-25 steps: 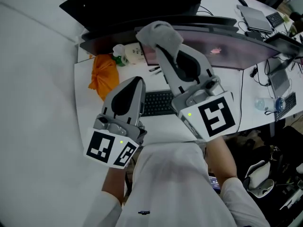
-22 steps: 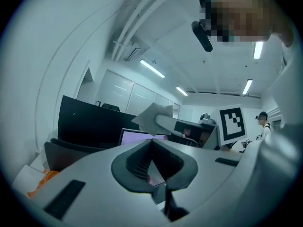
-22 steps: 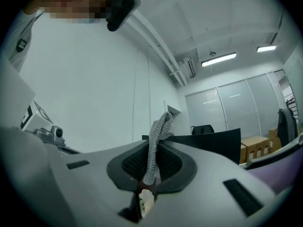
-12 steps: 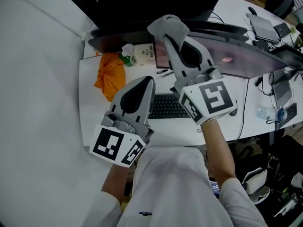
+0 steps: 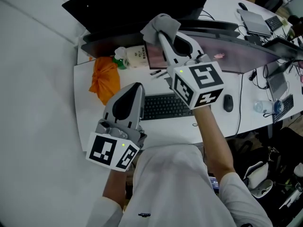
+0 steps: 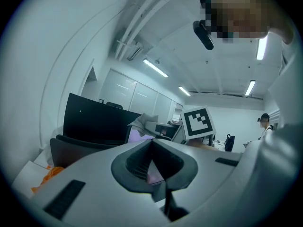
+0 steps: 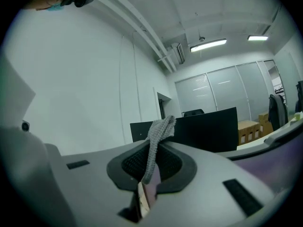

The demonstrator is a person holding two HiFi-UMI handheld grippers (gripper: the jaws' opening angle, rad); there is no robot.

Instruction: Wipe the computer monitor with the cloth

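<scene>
- At the upper edge of the computer monitor [image 5: 227, 56], toward its left end, your right gripper [image 5: 163, 34] is clenched on the grey cloth [image 5: 158, 22].
- From the right gripper view, the cloth [image 7: 158, 136] is pinched between the jaws, and its bunched end stands up above the tips.
- From these views you cannot tell whether the cloth presses on the purplish screen or only hangs just in front of it.
- Your left gripper [image 5: 136, 88] is lower and nearer to you, above the left end of the black keyboard [image 5: 165, 107]; its jaws are pressed together with nothing between them.
- On the white desk [image 5: 90, 122] an orange bundle [image 5: 104, 77] lies left of the keyboard, and a green-capped bottle [image 5: 120, 56] stands beside a white pack [image 5: 137, 56] under the monitor.
- To the right of the keyboard sits a dark mouse [image 5: 228, 103].
</scene>
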